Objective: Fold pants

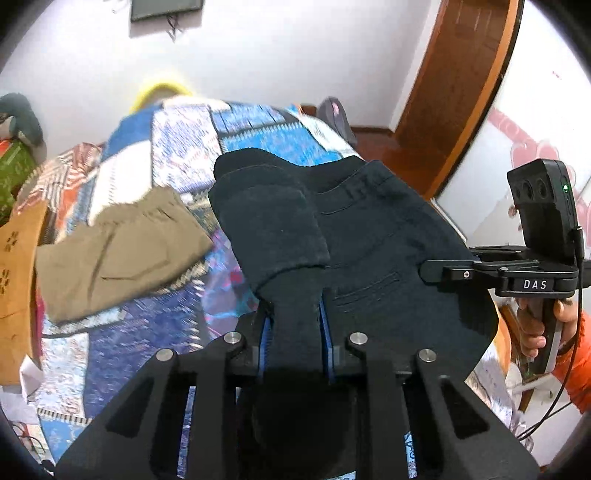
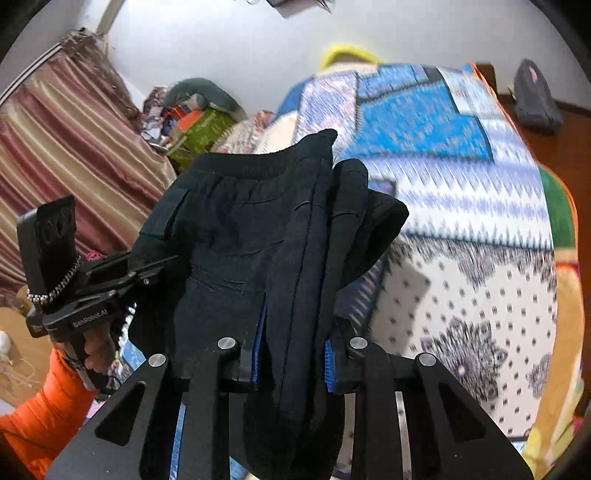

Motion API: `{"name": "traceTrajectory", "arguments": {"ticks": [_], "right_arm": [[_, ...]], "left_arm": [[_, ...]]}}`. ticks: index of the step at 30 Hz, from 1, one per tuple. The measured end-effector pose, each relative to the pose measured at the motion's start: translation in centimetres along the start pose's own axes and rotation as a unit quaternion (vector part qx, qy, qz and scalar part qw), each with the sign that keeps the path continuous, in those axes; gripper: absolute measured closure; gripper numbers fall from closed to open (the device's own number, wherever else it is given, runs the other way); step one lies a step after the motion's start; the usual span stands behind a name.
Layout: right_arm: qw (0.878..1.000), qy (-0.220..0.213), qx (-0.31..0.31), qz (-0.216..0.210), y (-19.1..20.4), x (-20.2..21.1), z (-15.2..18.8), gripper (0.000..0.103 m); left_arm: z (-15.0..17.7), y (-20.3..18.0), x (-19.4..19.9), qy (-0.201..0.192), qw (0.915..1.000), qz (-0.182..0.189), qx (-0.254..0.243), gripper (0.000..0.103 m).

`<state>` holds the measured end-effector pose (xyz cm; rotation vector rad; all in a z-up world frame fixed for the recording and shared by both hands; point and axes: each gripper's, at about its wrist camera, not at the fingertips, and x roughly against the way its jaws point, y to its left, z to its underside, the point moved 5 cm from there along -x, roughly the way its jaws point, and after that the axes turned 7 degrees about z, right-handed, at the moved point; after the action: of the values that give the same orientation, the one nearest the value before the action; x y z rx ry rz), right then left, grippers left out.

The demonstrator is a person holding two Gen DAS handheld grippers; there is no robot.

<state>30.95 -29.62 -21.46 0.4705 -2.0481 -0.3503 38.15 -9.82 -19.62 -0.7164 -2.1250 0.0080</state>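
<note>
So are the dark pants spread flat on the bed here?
No. The dark pants hang bunched, doubled over, clamped in both hand-held grippers above the bed.

1. You face a bed (image 1: 122,354) covered by a patchwork quilt (image 2: 424,122) in blue, white and lavender prints.
2. Behind it stands a plain white wall (image 1: 277,55), with a dark framed panel (image 1: 166,9) hanging near the top edge.
3. On your right, a brown wooden door (image 1: 458,74) stands above a reddish-brown floor (image 2: 576,122).
4. On your left, a striped maroon and cream curtain (image 2: 62,147) hangs.
5. Even, soft light fills the room.
</note>
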Motion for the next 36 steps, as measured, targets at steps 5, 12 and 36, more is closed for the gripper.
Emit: {"name": "traceTrajectory", "arguments": {"ticks": [5, 12, 36], "right_arm": [[0.999, -0.023, 0.033, 0.000, 2.7, -0.9, -3.2, 0.081], [0.996, -0.044, 0.072, -0.003, 6.3, -4.0, -7.9, 0.081], [0.993, 0.038, 0.106, 0.019, 9.7, -27.3, -15.3, 0.081]], "left_arm": [[-1.9, 2.4, 2.7, -0.033, 0.9992, -0.022, -0.006, 0.081], [-4.8, 8.2, 4.9, -0.066, 0.9961, -0.059, 0.005, 0.081], [-3.3, 32.5, -7.4, 0.012, 0.9900, -0.078, 0.117, 0.076]]}}
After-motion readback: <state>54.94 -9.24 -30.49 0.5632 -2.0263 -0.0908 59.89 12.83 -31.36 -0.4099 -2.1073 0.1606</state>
